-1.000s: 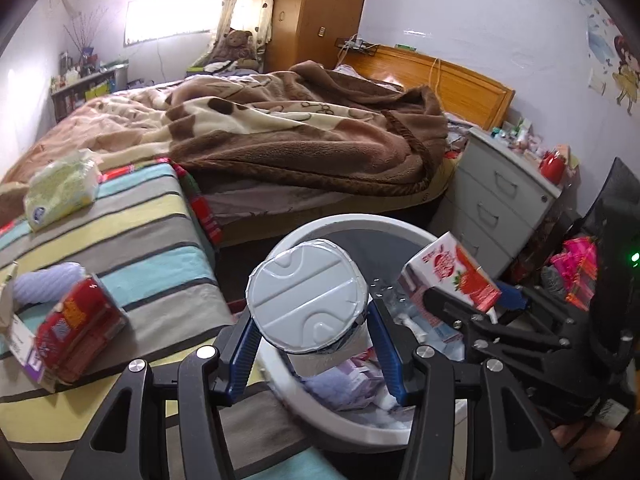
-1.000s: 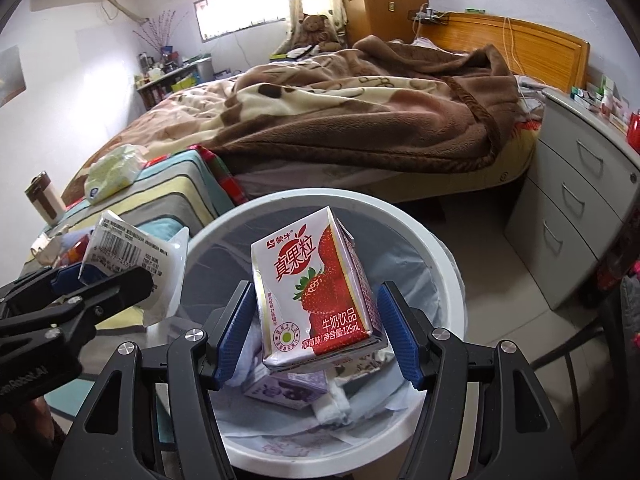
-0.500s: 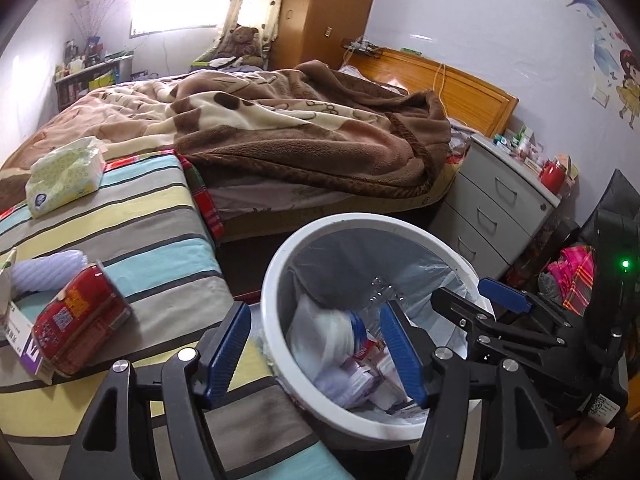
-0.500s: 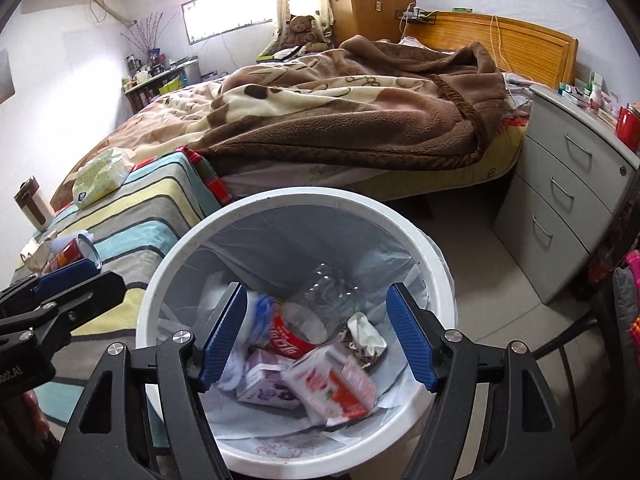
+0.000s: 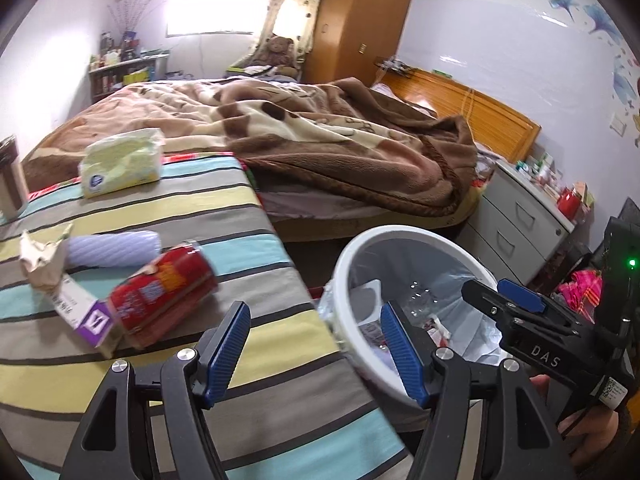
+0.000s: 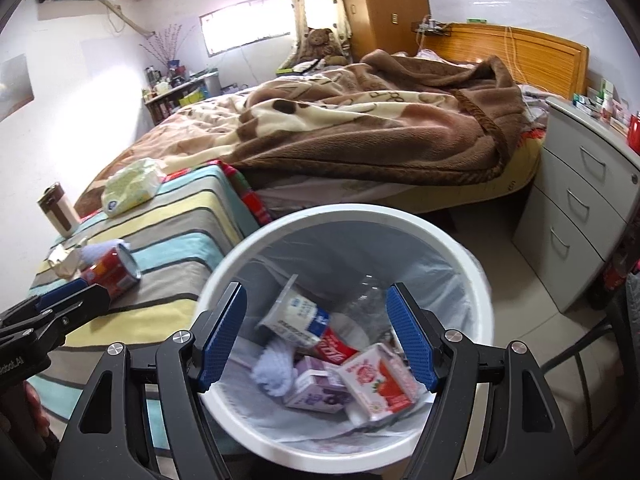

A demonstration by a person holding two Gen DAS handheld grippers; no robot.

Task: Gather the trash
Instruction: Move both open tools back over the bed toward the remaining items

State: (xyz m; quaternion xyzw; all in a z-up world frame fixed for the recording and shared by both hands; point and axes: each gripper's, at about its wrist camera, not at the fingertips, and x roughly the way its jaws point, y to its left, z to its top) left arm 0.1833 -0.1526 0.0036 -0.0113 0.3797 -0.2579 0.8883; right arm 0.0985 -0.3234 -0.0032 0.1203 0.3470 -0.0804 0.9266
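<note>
A white bin with a clear liner holds a strawberry milk carton, a white cup, a red can and a purple carton. My right gripper hangs open over the bin with nothing between its blue pads. My left gripper is open and empty too, above the striped tabletop's edge next to the bin. On the striped cloth lie a red can, a torn purple-and-white carton and a pale blue roll.
A green tissue pack and a brown flask sit farther back on the striped cloth. Behind is a bed with a brown blanket. A grey drawer unit stands right of the bin.
Both grippers opened: the white cup left the left one and the strawberry carton left the right one, and both now lie in the bin. The left gripper swung left toward the striped cloth.
</note>
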